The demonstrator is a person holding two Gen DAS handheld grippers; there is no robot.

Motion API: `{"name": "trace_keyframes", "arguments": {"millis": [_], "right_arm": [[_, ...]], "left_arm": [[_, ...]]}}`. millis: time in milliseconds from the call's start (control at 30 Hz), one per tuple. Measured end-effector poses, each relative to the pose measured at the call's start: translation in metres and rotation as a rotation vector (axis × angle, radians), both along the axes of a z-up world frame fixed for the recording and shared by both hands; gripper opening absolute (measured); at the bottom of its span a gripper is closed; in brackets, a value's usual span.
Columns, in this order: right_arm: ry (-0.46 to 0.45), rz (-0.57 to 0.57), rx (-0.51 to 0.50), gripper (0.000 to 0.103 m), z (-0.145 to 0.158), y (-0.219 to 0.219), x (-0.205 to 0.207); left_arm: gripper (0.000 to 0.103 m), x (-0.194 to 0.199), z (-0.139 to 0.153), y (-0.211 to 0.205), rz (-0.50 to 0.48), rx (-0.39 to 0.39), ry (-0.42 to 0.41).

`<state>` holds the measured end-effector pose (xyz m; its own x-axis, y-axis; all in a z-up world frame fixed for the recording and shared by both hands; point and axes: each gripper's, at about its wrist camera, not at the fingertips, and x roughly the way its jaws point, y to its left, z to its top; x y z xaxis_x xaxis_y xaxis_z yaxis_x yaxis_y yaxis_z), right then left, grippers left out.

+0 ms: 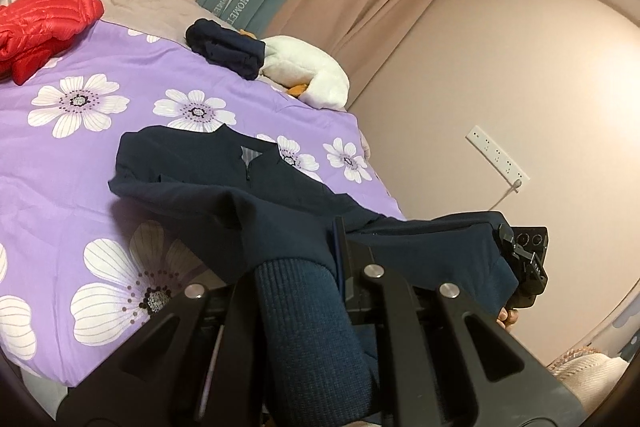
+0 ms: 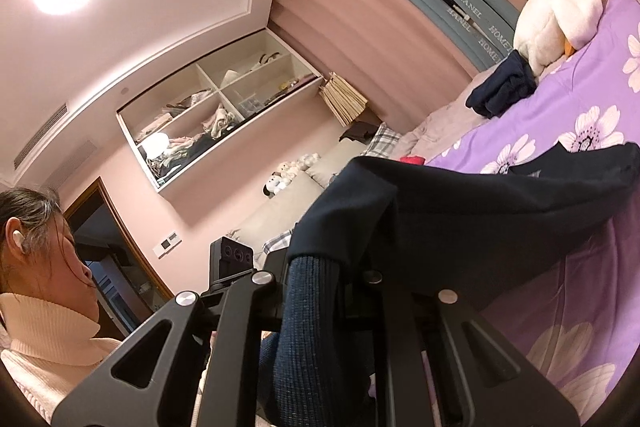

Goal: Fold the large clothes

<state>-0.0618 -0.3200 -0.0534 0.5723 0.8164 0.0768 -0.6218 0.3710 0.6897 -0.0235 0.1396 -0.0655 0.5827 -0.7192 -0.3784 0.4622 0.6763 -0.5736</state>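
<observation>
A large navy garment point(image 1: 224, 179) lies partly on the purple flowered bed cover point(image 1: 80, 155), collar toward the far side. Its lower part is lifted off the bed. My left gripper point(image 1: 298, 267) is shut on the garment's ribbed blue hem point(image 1: 304, 327), which hangs down between the fingers. My right gripper point(image 2: 320, 267) is shut on another part of the ribbed hem point(image 2: 312, 319), with the navy fabric point(image 2: 480, 195) stretched up from the bed. The right gripper also shows in the left wrist view point(image 1: 528, 263), holding the hem at the bed's edge.
A red puffer jacket point(image 1: 44, 23) lies at the far left of the bed. A folded navy garment point(image 1: 228, 47) and a white plush goose point(image 1: 308, 67) sit at the far edge. Curtains and a wall stand behind. The person point(image 2: 44, 287) stands left of the right gripper.
</observation>
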Motion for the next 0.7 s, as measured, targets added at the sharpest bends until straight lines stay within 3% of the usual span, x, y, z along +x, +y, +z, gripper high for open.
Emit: {"name": "trace_keyframes", "arguments": {"millis": [267, 700], "right_arm": [[0.08, -0.063, -0.011, 0.014, -0.017, -0.01, 0.023], [0.175, -0.213, -0.015, 0.014, -0.042, -0.033, 0.051]], "left_arm": [[0.01, 0.027, -0.016, 0.004, 0.041, -0.003, 0.058], [0.01, 0.059, -0.024, 0.004, 0.115, 0.058, 0.058]]}}
